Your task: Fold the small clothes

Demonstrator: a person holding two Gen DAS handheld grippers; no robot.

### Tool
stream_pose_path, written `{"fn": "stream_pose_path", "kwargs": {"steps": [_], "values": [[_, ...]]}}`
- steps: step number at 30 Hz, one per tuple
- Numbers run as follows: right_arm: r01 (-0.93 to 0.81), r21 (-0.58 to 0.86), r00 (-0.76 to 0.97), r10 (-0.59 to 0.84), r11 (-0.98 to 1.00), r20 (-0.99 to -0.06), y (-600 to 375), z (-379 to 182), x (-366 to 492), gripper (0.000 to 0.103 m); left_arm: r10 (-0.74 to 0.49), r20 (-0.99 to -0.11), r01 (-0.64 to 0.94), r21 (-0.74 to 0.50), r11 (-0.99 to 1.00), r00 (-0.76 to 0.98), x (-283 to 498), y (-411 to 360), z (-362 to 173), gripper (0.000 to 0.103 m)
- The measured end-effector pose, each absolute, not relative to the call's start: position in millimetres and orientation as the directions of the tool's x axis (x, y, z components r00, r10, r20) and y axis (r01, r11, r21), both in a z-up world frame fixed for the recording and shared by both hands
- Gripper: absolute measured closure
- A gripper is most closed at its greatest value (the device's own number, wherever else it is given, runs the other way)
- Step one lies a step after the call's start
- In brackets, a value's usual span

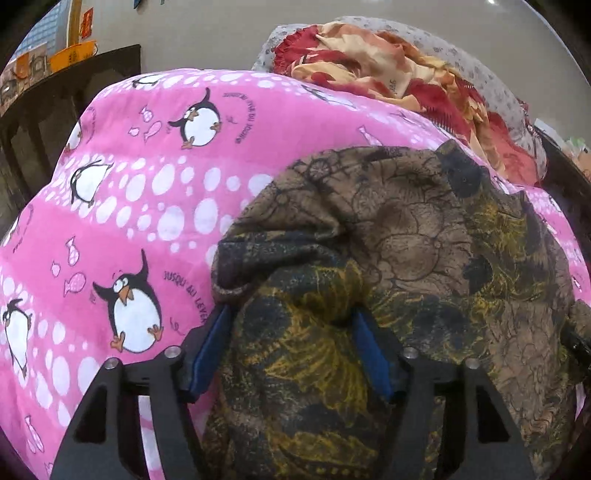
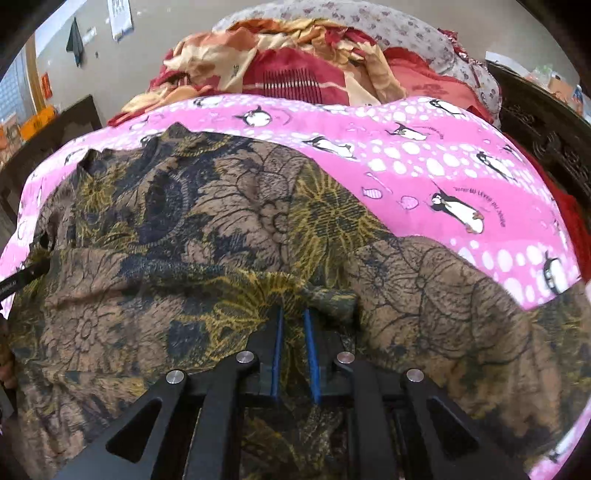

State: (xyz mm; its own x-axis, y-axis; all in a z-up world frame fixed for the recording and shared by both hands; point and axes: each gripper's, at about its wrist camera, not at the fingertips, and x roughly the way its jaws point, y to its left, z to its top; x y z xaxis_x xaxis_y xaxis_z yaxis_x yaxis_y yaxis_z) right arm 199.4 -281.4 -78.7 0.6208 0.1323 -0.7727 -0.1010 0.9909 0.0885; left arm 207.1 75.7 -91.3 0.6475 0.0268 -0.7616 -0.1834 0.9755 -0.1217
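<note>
A brown garment with black and yellow flower print (image 1: 424, 236) lies on a pink penguin-print sheet (image 1: 155, 192). It also shows in the right wrist view (image 2: 229, 221), spread wide over the sheet (image 2: 424, 162). My left gripper (image 1: 291, 314) has its blue-padded jaws wide apart around a bunched fold of the garment. My right gripper (image 2: 293, 314) has its jaws close together, pinching an edge of the same garment. The other gripper's black tip (image 2: 26, 277) shows at the left edge of the right wrist view.
A heap of red and cream flowered cloth (image 1: 399, 81) lies behind on a grey-printed cover (image 2: 406, 33). Dark carved wooden furniture stands at the left (image 1: 55, 107) and at the right (image 2: 535, 122). A beige wall is behind.
</note>
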Motion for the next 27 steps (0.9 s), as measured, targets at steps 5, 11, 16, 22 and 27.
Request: {"fn": "stream_pose_path", "kwargs": {"steps": [5, 11, 16, 22, 27], "values": [[-0.078, 0.167, 0.556, 0.182, 0.983, -0.811, -291.0, -69.3, 196.4, 0.088, 0.034, -0.766, -0.187, -0.113, 0.976, 0.642, 195.5, 76.7, -74.2, 0.035], [-0.102, 0.089, 0.576, 0.132, 0.991, -0.807, -262.5, -58.1, 142.4, 0.036, -0.054, -0.719, -0.105, -0.175, 0.979, 0.693, 125.5, 67.1, -52.9, 0.032], [-0.104, 0.073, 0.568, 0.12, 0.992, -0.814, -260.9, -50.2, 132.0, 0.04, 0.001, -0.768, -0.11, -0.091, 0.99, 0.641, 124.0, 58.8, -75.4, 0.032], [0.128, 0.149, 0.731, 0.008, 0.981, -0.683, -397.5, 24.7, 102.2, 0.021, -0.041, -0.735, -0.062, -0.111, 0.992, 0.676, 97.4, 53.0, -72.0, 0.011], [0.41, 0.445, 0.649, 0.087, 0.796, -0.756, -553.9, -21.8, 91.1, 0.028, -0.037, -0.759, -0.049, -0.09, 0.995, 0.65, 99.5, 43.5, -90.7, 0.008]]}}
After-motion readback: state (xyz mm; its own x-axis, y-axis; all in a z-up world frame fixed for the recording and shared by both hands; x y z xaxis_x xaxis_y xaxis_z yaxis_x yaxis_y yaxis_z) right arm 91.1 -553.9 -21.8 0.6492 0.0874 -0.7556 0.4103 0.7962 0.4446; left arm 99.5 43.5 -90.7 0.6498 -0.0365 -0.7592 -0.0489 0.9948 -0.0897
